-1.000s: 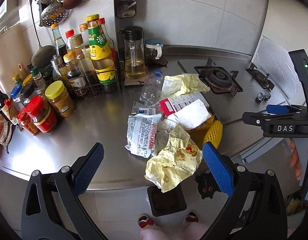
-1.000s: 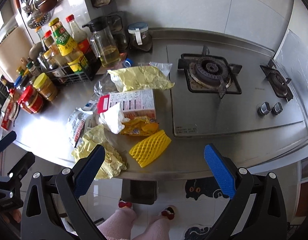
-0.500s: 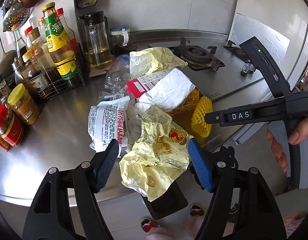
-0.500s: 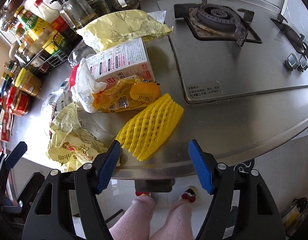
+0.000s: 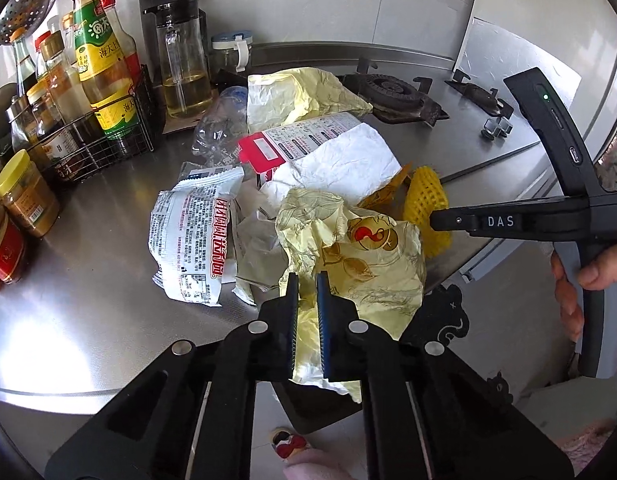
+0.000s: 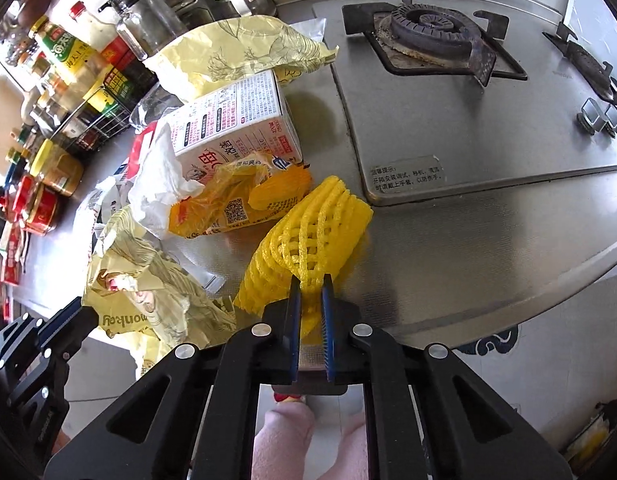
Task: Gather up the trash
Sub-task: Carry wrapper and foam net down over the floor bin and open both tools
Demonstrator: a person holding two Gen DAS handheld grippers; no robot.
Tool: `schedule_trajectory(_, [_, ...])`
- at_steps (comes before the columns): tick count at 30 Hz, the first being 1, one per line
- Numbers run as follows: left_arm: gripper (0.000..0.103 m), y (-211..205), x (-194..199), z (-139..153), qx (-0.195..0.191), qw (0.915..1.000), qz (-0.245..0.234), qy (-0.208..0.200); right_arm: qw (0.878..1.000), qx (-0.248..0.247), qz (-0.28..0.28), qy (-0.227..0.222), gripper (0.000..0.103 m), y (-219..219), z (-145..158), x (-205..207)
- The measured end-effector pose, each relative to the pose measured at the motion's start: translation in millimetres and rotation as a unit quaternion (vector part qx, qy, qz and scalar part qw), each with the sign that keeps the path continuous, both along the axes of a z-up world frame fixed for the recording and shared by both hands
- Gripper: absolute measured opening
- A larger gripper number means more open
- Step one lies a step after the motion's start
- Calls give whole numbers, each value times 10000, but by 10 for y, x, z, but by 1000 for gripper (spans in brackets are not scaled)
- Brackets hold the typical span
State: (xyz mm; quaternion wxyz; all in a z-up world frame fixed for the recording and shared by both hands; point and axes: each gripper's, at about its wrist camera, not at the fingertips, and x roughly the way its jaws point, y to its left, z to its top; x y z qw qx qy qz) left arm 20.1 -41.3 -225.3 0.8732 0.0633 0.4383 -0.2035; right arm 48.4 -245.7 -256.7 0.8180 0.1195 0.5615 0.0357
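A heap of crumpled trash is spread over the brushed stainless-steel counter (image 5: 88, 320) beside the gas burner (image 6: 432, 28). A creased pale-yellow printed wrapper (image 5: 372, 264) lies at the counter's front edge, and a fold of it is being pinched between the blue ribbed pads of the left gripper (image 5: 307, 284), whose jaws are closing to a narrow gap. A yellow foam fruit net (image 6: 312, 240), soft and lattice-shaped, is being squeezed at its near end by the right gripper (image 6: 311, 288), its jaws likewise closing.

A second ago both grippers were held wide apart and higher above the counter; since then they have been lowered onto the heap, and the trash appears larger in both views.

Behind the net, an orange-yellow plastic bag (image 6: 236, 204) is pressed against a printed carton (image 6: 236, 128), with crumpled white paper (image 5: 344, 164) draped over it. A white printed snack pouch (image 5: 192, 236) lies flat to the left. A black wire rack (image 5: 108, 152) is filled with sauce bottles (image 5: 96, 60), and amber oil is seen in a clear glass dispenser (image 5: 184, 68).
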Motion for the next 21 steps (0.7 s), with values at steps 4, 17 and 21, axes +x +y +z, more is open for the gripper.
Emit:
schedule_trajectory(4, [7,-85,-181,122,-19,9999,74,-114,9999,34,57,-126,11,-170,142,-158])
schedule_trajectory(17, [6,-288,-904,-65,-192,9976,634,212,9971,81,743,144,11,-331,-68,-767])
schedule_trajectory(21, [6,-172,-1110,-350,-100,9961,686,554,9958,124,857,283,11,-195,-268,-1049])
